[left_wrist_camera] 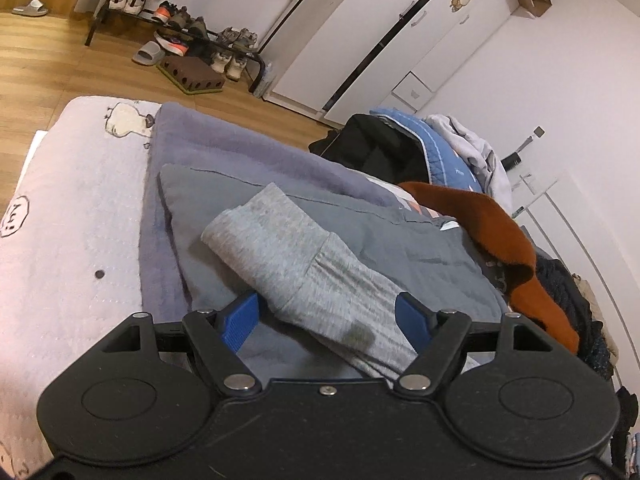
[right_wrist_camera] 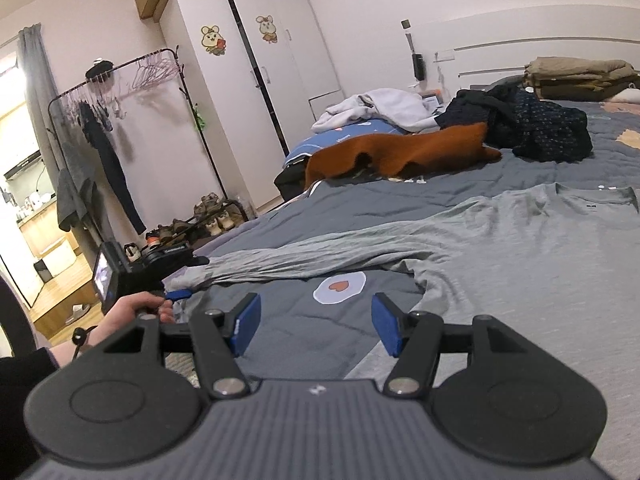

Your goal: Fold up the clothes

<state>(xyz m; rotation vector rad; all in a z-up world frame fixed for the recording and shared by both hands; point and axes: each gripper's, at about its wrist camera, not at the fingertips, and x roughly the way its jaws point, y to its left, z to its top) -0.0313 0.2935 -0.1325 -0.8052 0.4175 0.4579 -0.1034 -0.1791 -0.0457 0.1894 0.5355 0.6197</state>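
Note:
A grey long-sleeved shirt (right_wrist_camera: 520, 248) lies spread flat on the dark grey duvet (right_wrist_camera: 320, 344), one sleeve stretched out to the left. In the left wrist view the cuff end of that sleeve (left_wrist_camera: 304, 264) lies between the blue pads of my left gripper (left_wrist_camera: 326, 316). The jaws stand wide; a gap shows beside the left pad. In the right wrist view a hand (right_wrist_camera: 132, 308) holds the left gripper at the sleeve's end. My right gripper (right_wrist_camera: 316, 320) hangs open over bare duvet beside the shirt's lower edge, nothing between its pads.
A rust-brown garment (right_wrist_camera: 400, 152), a dark clothes pile (right_wrist_camera: 540, 128) and a white garment (right_wrist_camera: 380, 108) lie further up the bed. Folded olive clothes (right_wrist_camera: 580, 76) sit by the headboard. The bed's foot, with a white quilted pad (left_wrist_camera: 72, 220), drops to wooden floor; a shoe rack (left_wrist_camera: 192, 36) stands beyond.

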